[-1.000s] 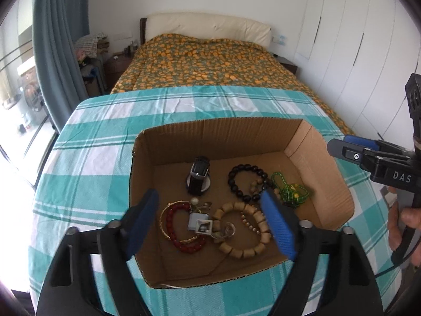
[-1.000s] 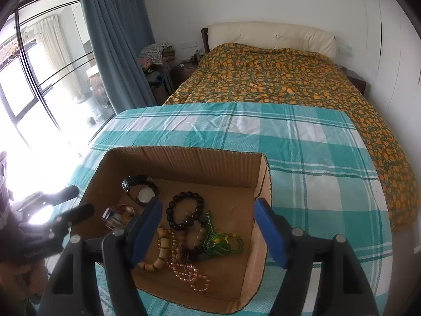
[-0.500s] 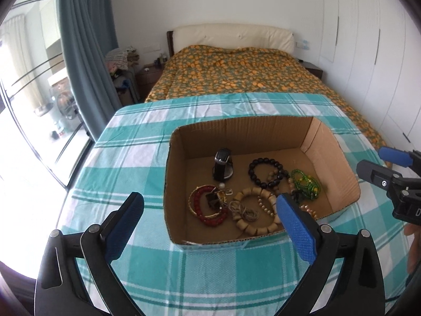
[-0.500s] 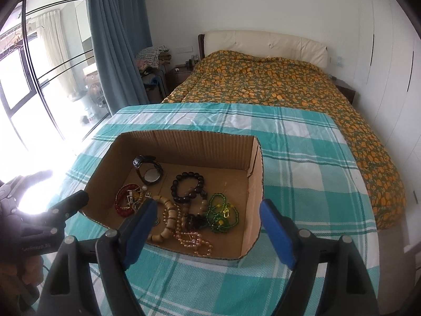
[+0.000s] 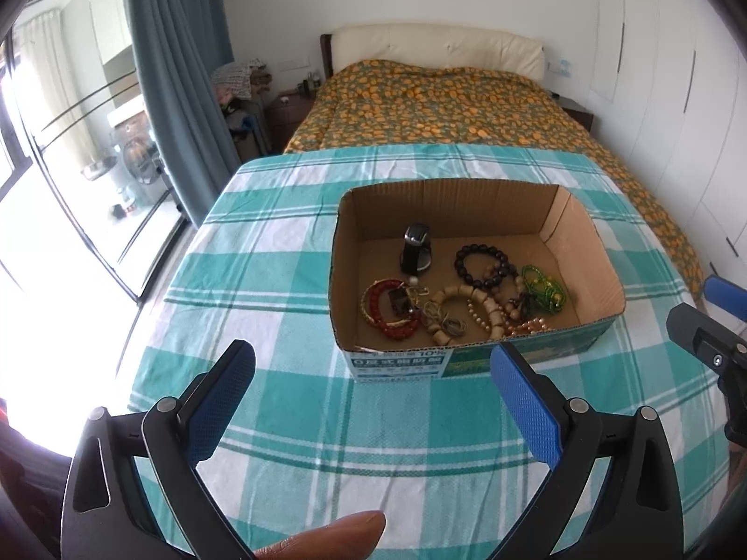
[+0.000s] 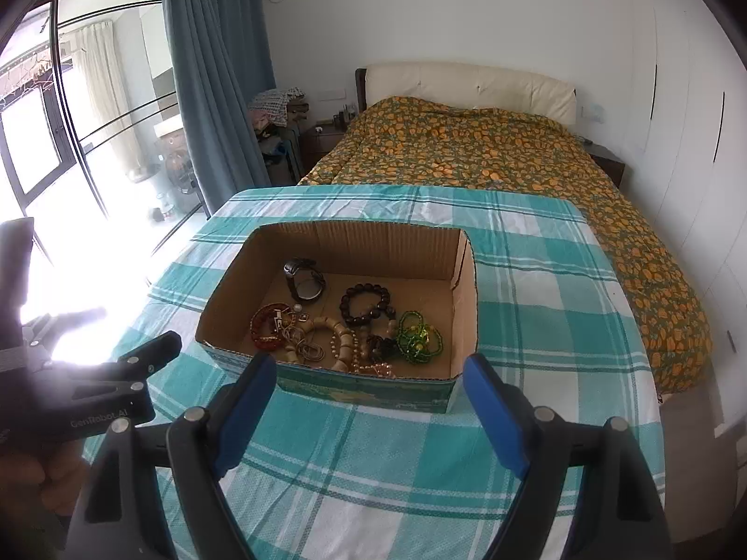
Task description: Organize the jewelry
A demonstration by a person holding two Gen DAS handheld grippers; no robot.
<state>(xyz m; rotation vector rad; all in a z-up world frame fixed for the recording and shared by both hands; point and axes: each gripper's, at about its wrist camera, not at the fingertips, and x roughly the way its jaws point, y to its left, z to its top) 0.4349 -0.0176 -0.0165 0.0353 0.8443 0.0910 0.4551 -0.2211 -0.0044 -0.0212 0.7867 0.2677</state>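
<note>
Bedroom setup: bed (image 6: 490,158) with an orange-patterned cover behind the desk (image 5: 289,289), blue curtain (image 6: 219,84) and big windows off to the left, white wardrobe doors on the right. Teal checked cloth over the desk. Nothing sitting between either tool and the box, just bare cloth.

One cardboard box (image 5: 471,364), open on top, with all the jewelry piled inside:
- one watch (image 5: 415,254) toward the back left
- one dark bead bracelet (image 5: 481,263) near the middle
- one green bead strand (image 5: 544,284) bunched at the right
- one red bangle (image 5: 390,310) front left
- one chunky tan bead bracelet (image 5: 471,312) front middle, tangled with a small pearl strand (image 5: 525,326) and some thin cord
- a few tiny bits in the tangle, too small to make out

Two tools. Left tool (image 5: 373,401) spread wide, holding nothing, hovering short of the box's near wall. Right tool (image 6: 369,410) also spread wide and holding nothing, blue pads flanking the box's near edge in its own view. Box and jewelry ahead of both, untouched.
</note>
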